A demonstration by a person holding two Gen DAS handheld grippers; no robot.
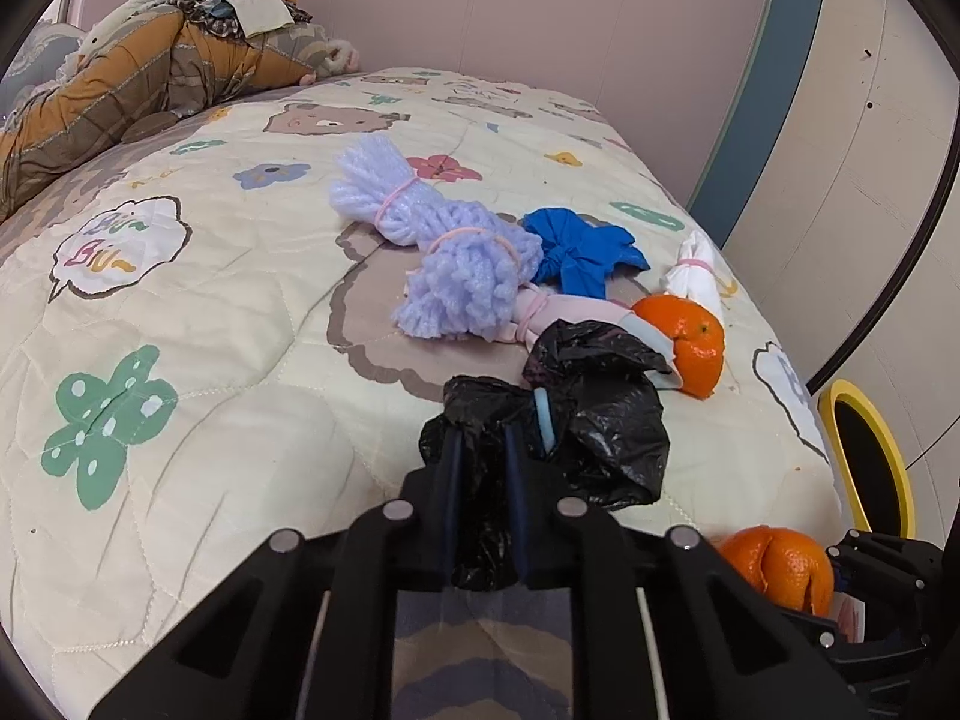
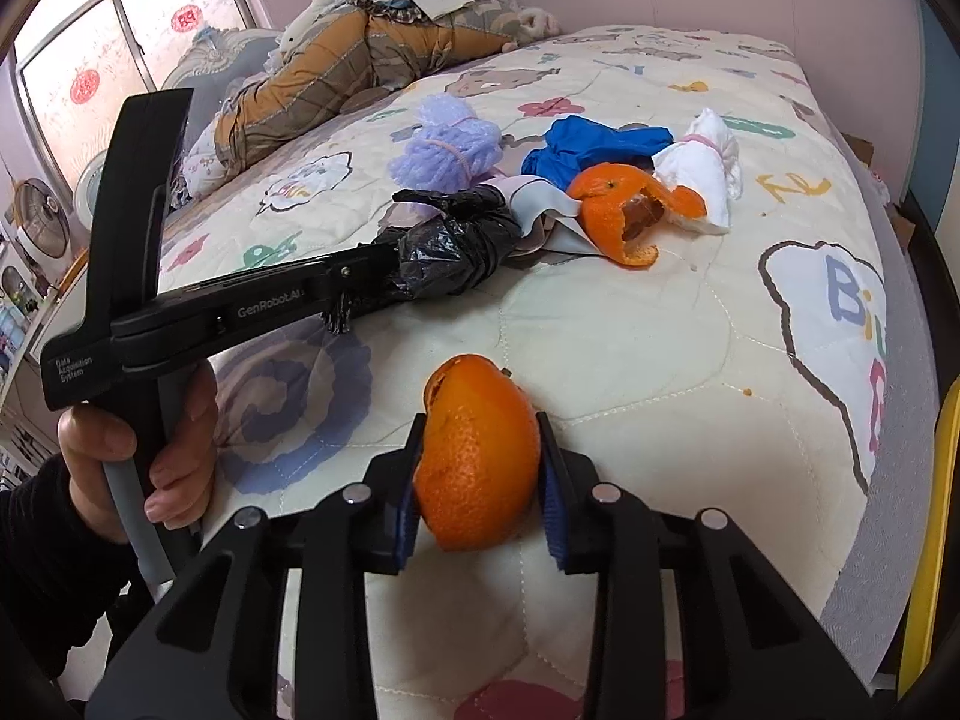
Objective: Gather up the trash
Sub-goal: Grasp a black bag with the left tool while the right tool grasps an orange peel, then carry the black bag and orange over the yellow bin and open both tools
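Left gripper (image 1: pixel 480 456): jaws clamped on the near end of the black plastic bag (image 1: pixel 576 414) — crumpled film bunches between the two fingers and spills out to the right.
Black plastic bag: lies on the quilt (image 1: pixel 210 330), its far end touching the pink cloth (image 1: pixel 570 309) and the blue-edged scrap beside it.
Right gripper (image 2: pixel 480 468): jaws closed on the near orange peel (image 2: pixel 480 450) — the peel sits between the blue pads, both pressing its sides.
Near orange peel: at the near edge of the bed, right of the bag.
Far orange peel (image 2: pixel 624 216): open and curled, on the quilt beyond the bag, touching the white bundle (image 2: pixel 702 168).
Blue cloth (image 1: pixel 576 252): knotted, just beyond the pink cloth.
Lilac foam bundle (image 1: pixel 444 252): tied with pink bands, left of the blue cloth.
Hand (image 2: pixel 144 444): grips the left gripper's handle at the near left.
Far end of bed: folded bedding (image 1: pixel 138 78) against the wall.
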